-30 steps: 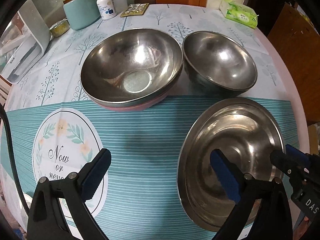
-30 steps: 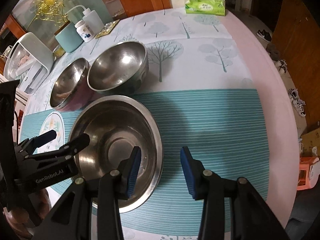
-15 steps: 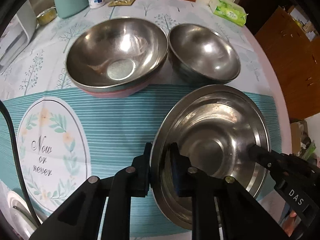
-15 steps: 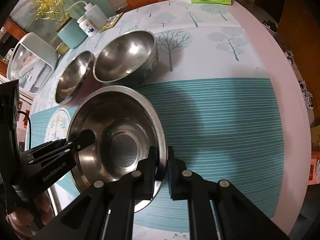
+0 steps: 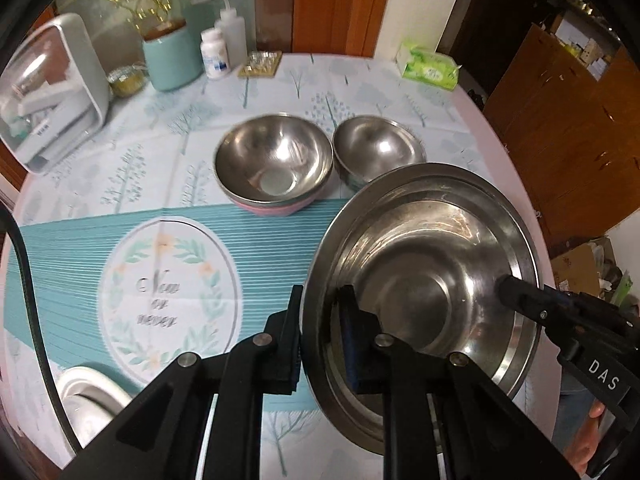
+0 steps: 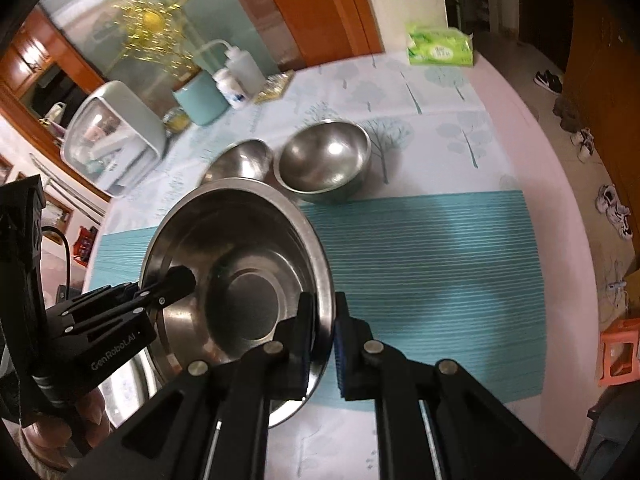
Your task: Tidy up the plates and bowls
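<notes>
Currently I am gripping the wide steel plate (image 5: 424,264) by opposite rims, left gripper (image 5: 320,328) and right gripper (image 6: 322,332) both clamped on it, probably lifted above the tablecloth (image 5: 100,248). Beyond it are sitting two steel bowls (image 5: 276,160), (image 5: 376,148), nearly touching; tissue pack (image 5: 428,66) lying farther back.

Round table (image 5: 472,108) under a tree-print cloth with a teal striped band (image 6: 440,248); oval "Now or never" emblem (image 5: 168,292) at 9 o'clock. Far edge, 11 to 12 o'clock: white lidded box (image 5: 52,96), teal pot (image 5: 172,60) holding gold branches, white pill bottle (image 5: 215,54), squeeze bottle (image 5: 231,36), small square tray (image 5: 260,65). Green tissue pack (image 5: 429,66) at 1 o'clock. Shoes (image 6: 614,210) on floor, right-wrist view, 3 o'clock.
</notes>
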